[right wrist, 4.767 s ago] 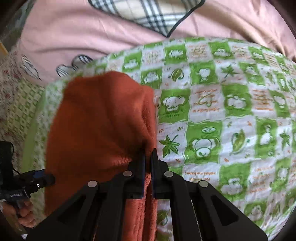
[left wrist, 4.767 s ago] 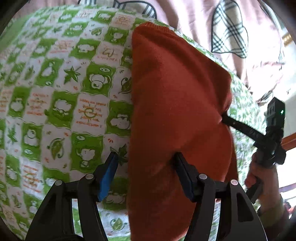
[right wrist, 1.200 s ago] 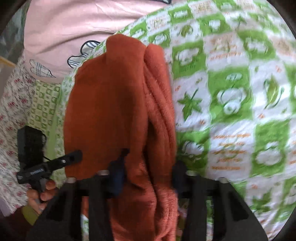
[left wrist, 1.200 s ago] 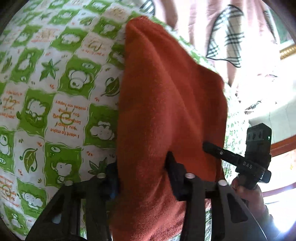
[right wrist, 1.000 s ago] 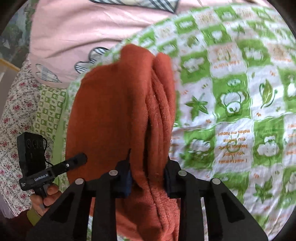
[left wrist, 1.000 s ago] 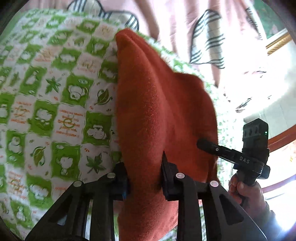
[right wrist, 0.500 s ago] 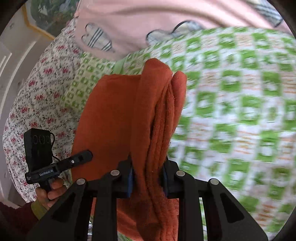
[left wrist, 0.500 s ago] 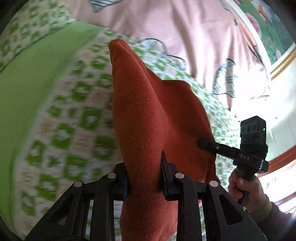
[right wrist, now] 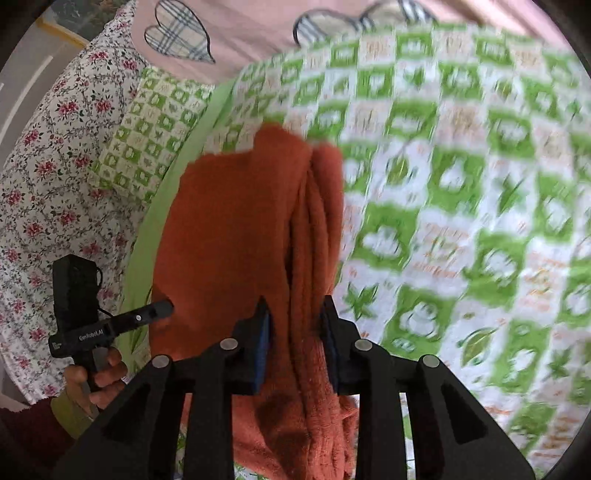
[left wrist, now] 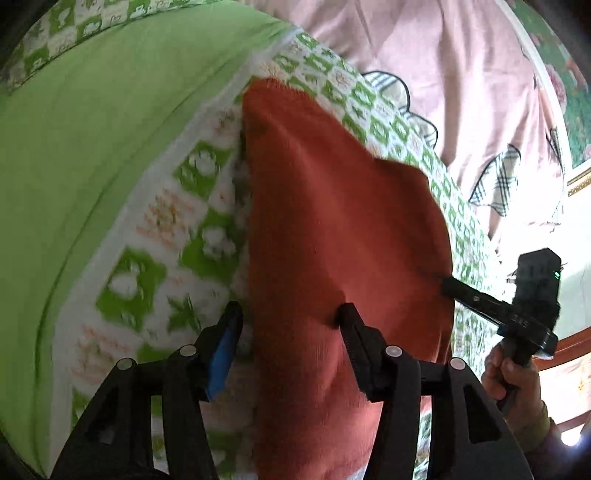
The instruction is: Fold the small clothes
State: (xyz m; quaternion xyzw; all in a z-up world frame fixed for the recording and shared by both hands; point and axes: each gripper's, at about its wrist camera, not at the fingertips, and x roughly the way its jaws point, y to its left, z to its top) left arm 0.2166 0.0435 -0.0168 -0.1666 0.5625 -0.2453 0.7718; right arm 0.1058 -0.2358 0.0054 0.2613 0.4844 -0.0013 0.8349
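Note:
A folded orange knit garment (left wrist: 332, 221) lies on a green-and-white checked blanket (left wrist: 166, 229), close to its plain green border. My left gripper (left wrist: 288, 328) straddles the garment's near end. Its jaws are opening: the blue pad on the left stands off the cloth, and nothing is pinched. In the right wrist view the garment (right wrist: 229, 229) shows its stacked folded edges. My right gripper (right wrist: 295, 321) holds that thick edge between its pads while its jaws begin to ease open. Each view shows the other gripper at the garment's far side, in a hand (right wrist: 96, 376).
A plain green band (left wrist: 92, 129) edges the blanket on the left. Behind it lies a pink cover with plaid hearts (right wrist: 240, 29). A floral sheet (right wrist: 55, 166) lies left of the blanket (right wrist: 461, 184). A framed picture (left wrist: 569, 85) hangs at the far right.
My left jaws have spread apart and let go of the garment. Both grippers have carried it sideways to the blanket's green border. The right grip looks nearly the same.

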